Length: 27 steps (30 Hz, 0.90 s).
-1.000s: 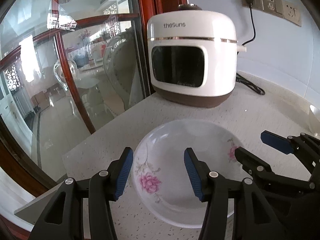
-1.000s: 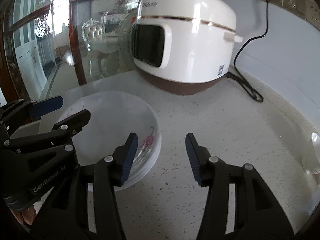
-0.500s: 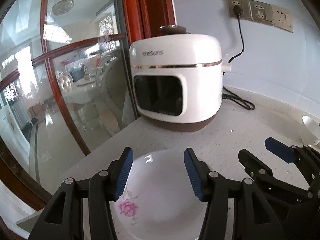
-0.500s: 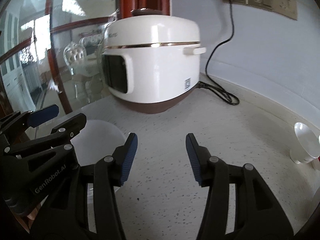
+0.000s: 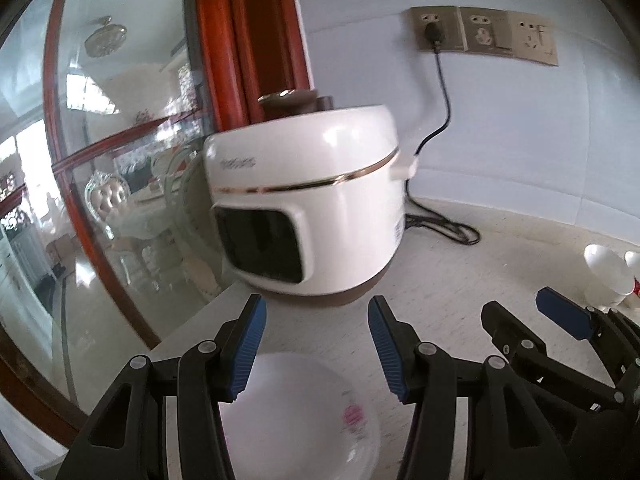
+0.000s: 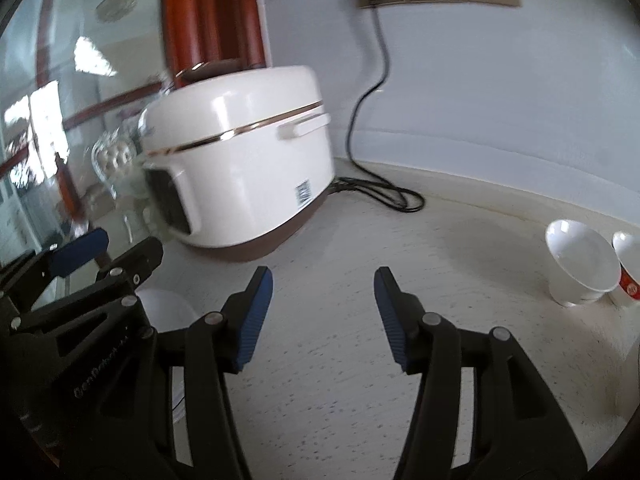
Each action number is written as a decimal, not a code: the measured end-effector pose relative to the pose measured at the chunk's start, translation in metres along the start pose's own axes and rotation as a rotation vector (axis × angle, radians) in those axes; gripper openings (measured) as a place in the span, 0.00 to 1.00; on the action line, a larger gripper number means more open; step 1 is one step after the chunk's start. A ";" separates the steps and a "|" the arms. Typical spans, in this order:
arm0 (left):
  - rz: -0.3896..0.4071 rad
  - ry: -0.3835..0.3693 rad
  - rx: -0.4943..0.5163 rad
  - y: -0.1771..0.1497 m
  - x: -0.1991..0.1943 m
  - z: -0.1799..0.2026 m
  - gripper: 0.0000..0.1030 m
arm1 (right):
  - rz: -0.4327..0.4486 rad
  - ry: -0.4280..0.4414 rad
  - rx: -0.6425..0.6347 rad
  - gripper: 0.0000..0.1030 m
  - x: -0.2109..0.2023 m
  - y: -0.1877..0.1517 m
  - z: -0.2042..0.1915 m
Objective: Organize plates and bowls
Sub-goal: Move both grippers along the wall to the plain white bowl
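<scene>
A white plate with pink flowers [image 5: 312, 420] lies on the counter, low in the left wrist view, below my left gripper [image 5: 316, 348], which is open and holds nothing. A sliver of that plate [image 6: 168, 308] shows behind the left gripper's body in the right wrist view. My right gripper [image 6: 323, 316] hangs open over bare counter, empty. Two white bowls lie tipped on their sides at the far right: a plain one [image 6: 580, 264] and one with a red mark [image 6: 628, 268]. The left wrist view catches the plain bowl [image 5: 604, 276] too.
A white rice cooker [image 5: 312, 208] with a brown base stands at the back left, its black cord [image 6: 380, 196] coiled behind it and plugged into wall sockets [image 5: 436, 32]. A glass door with a red wooden frame [image 5: 80, 220] borders the counter's left edge.
Both grippers have pulled back and tilted upward, away from the flowered plate, which now sits lower in view. The bowls at the right have come into sight. Both stay open.
</scene>
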<state>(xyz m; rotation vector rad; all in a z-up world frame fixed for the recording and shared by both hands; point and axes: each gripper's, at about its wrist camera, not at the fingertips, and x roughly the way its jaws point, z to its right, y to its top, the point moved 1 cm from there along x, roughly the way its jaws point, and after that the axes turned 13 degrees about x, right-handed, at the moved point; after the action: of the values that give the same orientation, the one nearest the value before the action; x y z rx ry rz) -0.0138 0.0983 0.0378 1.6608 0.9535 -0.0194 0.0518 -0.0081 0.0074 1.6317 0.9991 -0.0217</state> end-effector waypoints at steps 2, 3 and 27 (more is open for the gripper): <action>0.013 -0.009 0.009 0.005 -0.002 0.008 0.53 | 0.009 -0.012 0.031 0.56 -0.002 0.006 0.009; 0.020 -0.012 0.015 0.008 -0.002 0.012 0.53 | 0.015 -0.019 0.045 0.56 -0.003 0.009 0.014; 0.096 -0.198 0.045 0.074 0.016 0.094 0.57 | 0.119 -0.202 0.321 0.57 -0.020 0.051 0.116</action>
<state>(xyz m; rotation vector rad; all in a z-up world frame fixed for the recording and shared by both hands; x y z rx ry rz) 0.0830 0.0297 0.0581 1.7095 0.7279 -0.1388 0.1255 -0.1127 0.0191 1.9357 0.7696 -0.2732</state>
